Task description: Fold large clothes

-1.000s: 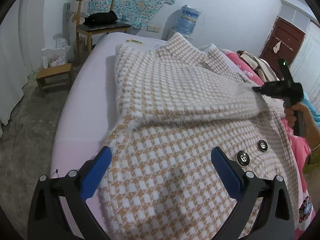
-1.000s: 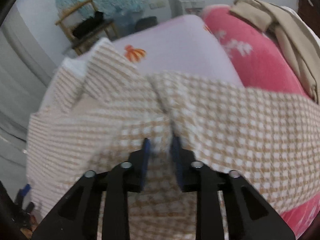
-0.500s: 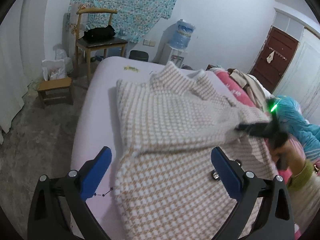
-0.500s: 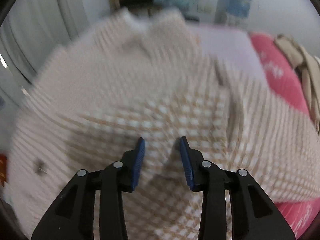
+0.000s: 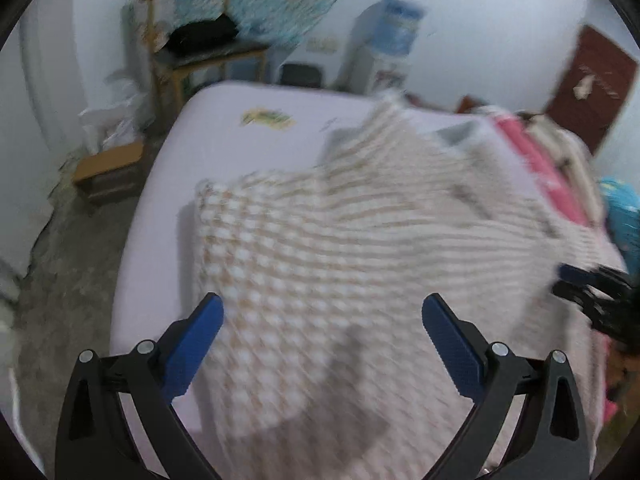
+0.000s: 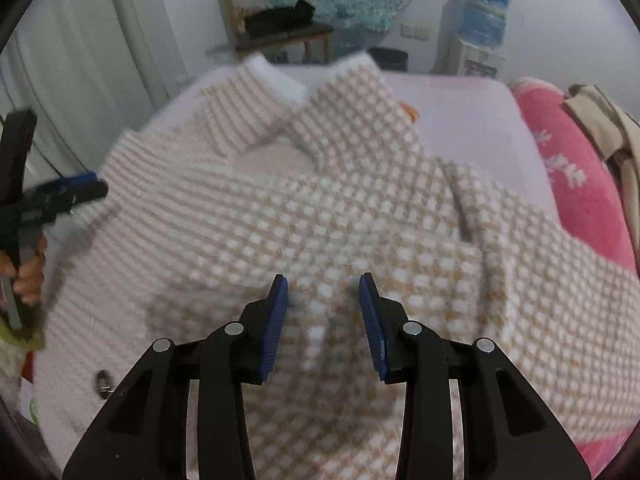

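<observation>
Below right gripper (image 6: 323, 320)'s parted jaws: checked coat (image 6: 320, 208), untouched.

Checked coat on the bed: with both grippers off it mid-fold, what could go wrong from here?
The coat lies bunched, with one layer thrown across the body; left loose, the fold may set crooked. The right gripper hangs with its jaws apart above the weave, so closing now could pinch two layers. The coat nears the pink blanket and could drag it.
</observation>
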{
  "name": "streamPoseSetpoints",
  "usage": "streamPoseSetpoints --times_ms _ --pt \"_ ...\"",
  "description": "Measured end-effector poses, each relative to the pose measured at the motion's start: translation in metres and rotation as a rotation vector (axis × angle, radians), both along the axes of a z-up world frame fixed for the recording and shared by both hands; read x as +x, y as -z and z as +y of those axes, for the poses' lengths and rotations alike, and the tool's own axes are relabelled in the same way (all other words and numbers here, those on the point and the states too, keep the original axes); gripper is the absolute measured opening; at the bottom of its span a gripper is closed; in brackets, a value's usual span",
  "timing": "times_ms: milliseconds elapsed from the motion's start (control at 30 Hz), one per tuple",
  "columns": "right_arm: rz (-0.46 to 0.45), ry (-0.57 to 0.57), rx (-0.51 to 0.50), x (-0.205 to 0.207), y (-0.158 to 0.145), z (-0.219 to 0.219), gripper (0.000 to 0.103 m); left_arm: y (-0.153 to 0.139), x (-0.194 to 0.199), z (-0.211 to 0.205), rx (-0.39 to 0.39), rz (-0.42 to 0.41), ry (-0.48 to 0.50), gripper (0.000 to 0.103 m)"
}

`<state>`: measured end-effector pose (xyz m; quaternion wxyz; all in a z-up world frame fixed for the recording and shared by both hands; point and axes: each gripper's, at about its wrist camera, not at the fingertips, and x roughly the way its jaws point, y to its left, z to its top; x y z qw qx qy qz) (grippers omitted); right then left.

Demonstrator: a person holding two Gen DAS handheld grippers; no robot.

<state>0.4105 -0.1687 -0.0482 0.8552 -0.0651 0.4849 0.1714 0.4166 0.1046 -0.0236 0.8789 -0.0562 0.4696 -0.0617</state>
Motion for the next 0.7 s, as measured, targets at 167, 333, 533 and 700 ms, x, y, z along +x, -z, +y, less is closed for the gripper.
streamPoseSetpoints --times_ms 167,333,533,700 --pt "0.005 0.01 0.03 0.018 0.014 -0.004 0.032 0.022 0.025 0.025 -0.017 0.064 -0.103 0.097" --pt "0.004 0.021 -0.052 0.033 0.013 0.014 0.034 0.024 0.029 0.04 -0.065 0.044 -0.142 0.097" --pt "-0.014 -0.054 0.034 0.039 -0.015 0.048 0.038 -0.003 0.008 0.04 -0.148 -0.075 -0.082 0.097" --pt "0.025 -0.072 0.008 0.057 0.007 0.07 0.038 0.002 0.02 0.01 -0.171 -0.013 0.051 0.097"
